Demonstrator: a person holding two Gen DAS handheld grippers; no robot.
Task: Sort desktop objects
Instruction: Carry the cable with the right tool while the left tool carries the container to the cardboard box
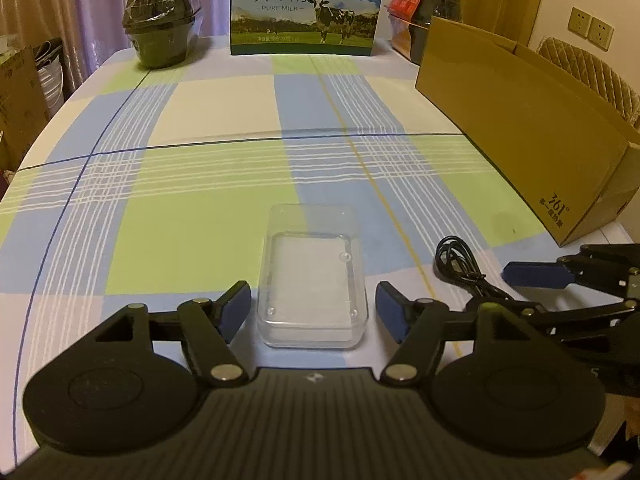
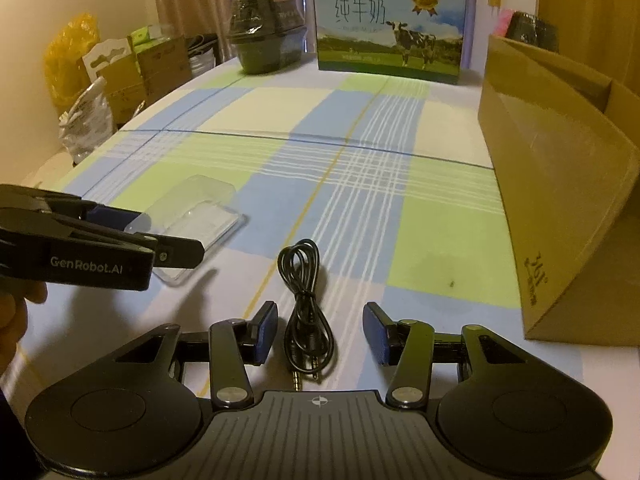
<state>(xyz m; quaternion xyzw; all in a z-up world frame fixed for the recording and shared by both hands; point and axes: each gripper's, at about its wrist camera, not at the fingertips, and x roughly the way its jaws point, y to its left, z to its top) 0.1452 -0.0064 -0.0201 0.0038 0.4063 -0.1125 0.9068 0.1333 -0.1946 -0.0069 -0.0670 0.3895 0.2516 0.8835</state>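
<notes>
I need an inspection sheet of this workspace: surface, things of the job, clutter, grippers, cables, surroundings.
Surface: table under checked tablecloth, flat.
Job's things: clear plastic box between the open fingers of the left gripper; black audio cable, coiled, between the open fingers of the right gripper; open cardboard box at right.
Clutter: milk carton, wrapped dark bowls at far edge.
Grippers: both open, gripping nothing.
Cables: only the audio cable.
Surroundings: curtain, stacked boxes, wall sockets.

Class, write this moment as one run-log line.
left hand-held gripper: open, straddling clear plastic box | right hand-held gripper: open, straddling coiled black audio cable | nothing lifted
</notes>
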